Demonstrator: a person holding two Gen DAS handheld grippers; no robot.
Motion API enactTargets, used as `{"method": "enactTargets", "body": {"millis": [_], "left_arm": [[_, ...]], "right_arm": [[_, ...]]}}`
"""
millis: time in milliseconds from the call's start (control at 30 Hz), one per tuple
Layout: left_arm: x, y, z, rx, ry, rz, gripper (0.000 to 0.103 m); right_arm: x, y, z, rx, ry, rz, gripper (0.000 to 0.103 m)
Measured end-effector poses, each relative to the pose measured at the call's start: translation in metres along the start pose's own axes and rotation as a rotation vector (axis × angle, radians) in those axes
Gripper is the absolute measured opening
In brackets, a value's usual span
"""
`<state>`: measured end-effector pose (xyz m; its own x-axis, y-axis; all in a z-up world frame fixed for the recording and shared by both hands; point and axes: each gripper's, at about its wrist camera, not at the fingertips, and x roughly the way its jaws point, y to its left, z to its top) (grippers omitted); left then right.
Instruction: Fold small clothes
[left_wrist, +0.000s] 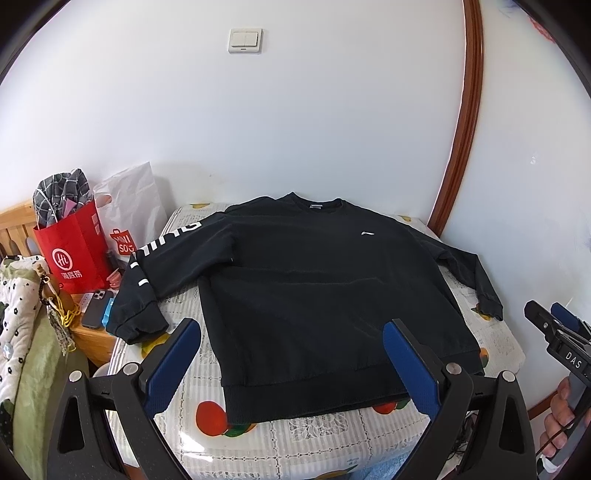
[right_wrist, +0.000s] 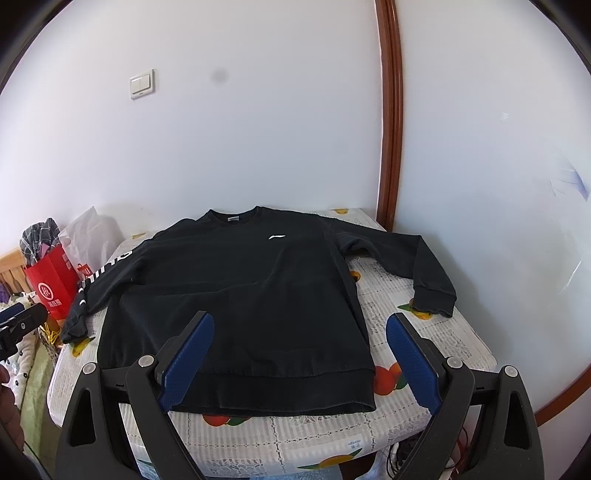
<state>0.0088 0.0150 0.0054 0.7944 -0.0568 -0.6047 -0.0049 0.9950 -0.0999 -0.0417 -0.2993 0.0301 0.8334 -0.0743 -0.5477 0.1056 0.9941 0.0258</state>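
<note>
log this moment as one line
stage: pre-fold | black long-sleeved sweatshirt: flat on fruit-print tablecloth, sleeves out | left hand-held gripper: open | right hand-held gripper: open

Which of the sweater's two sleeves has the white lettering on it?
The sleeve lying toward the red bag, at the picture's left. Big white letters run down it; the other sleeve, near the wooden door frame, is plain black.

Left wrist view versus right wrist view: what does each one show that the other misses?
Only the left wrist view shows the phone on the wooden stand beside the red bag. Only the right wrist view shows the left gripper from outside, at its left edge. Both share the black sweatshirt lying flat on the fruit-print cloth, the light switch, and open jaws.
</note>
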Motion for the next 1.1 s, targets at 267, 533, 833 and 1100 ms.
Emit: {"method": "enactTargets", "body": {"millis": [267, 533, 833, 1100], "left_arm": [[0.014, 0.005, 0.010, 0.000, -0.004, -0.001, 0.099], [0.049, 0.026, 0.015, -0.005, 0.028, 0.025, 0.099], [0.119, 0.084, -0.002, -0.076, 0.139, 0.135, 0.100], [0.159, 0.154, -0.025, -0.125, 0.195, 0.230, 0.098]], "right_arm": [[0.013, 0.002, 0.009, -0.006, 0.002, -0.042, 0.095], [0.041, 0.009, 0.017, -0.048, -0.011, -0.077, 0.096], [0.108, 0.019, 0.009, -0.026, 0.074, -0.007, 0.096], [0.165, 0.033, -0.009, -0.006, 0.160, 0.030, 0.096]]}}
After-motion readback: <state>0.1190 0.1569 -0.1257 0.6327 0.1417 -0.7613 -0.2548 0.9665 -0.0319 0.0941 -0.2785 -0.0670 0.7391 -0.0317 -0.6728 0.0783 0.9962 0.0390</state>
